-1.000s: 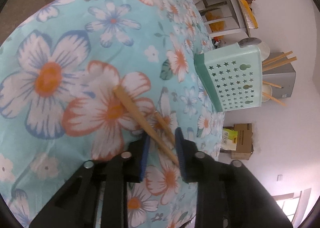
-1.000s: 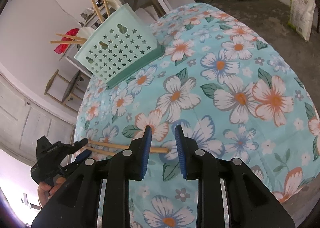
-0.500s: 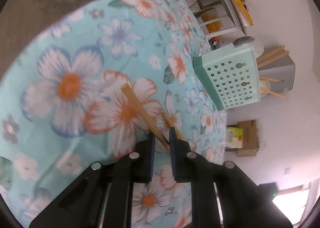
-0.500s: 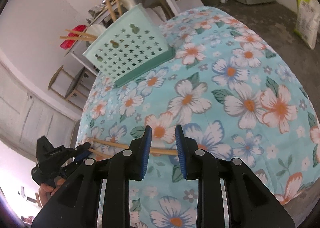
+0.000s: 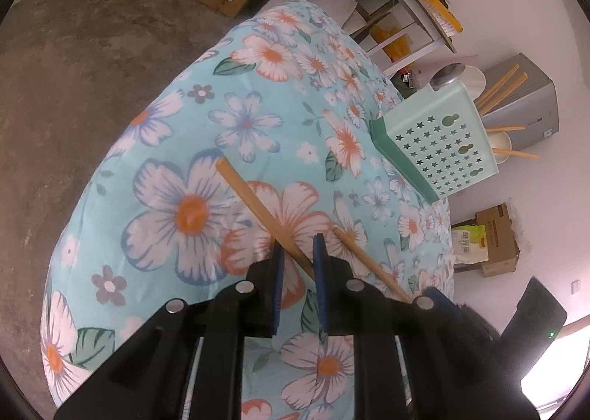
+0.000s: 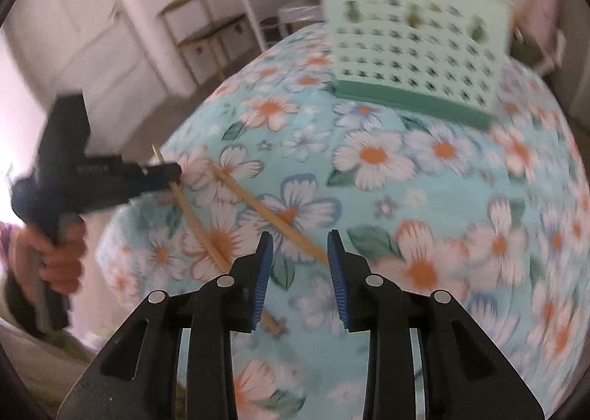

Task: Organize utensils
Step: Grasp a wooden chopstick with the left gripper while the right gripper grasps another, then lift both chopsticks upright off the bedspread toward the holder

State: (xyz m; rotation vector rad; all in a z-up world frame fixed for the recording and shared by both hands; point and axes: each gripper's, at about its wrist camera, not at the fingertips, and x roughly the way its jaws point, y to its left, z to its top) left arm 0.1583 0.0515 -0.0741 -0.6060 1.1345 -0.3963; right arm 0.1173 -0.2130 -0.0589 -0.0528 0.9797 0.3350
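My left gripper is shut on a wooden chopstick and holds it above the floral tablecloth. A second chopstick lies on the cloth just right of it. The mint green utensil basket stands at the far side with several chopsticks and a spoon in it. In the right wrist view my right gripper is open and empty above the cloth, with one chopstick ending near its right finger. The left gripper holds the other chopstick at the left. The basket is blurred.
The round table drops off to a concrete floor on the left. Shelving, cardboard boxes and a grey appliance stand behind the basket. White doors and a stool show past the table.
My left gripper has closed on one chopstick and lifted it off the cloth. My right gripper has swung round to face the basket and come close over the second chopstick.
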